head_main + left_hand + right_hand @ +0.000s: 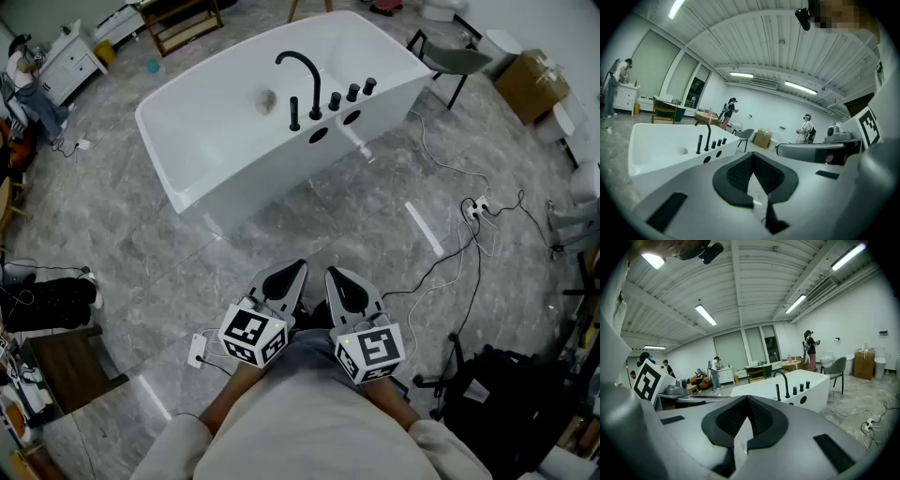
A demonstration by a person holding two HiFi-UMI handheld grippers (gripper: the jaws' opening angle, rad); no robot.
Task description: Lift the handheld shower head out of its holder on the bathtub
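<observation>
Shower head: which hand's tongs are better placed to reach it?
Left, marginally. The left tongs and right tongs are both shut and far off, but the shower head stands leftmost, spout on its right.

I count one white bathtub (187,141) far ahead. On its rim stand one curved faucet (305,70), one handheld shower head (294,114) and three knobs (352,92) — plus two near me, my left gripper (299,267) and right gripper (331,273).
</observation>
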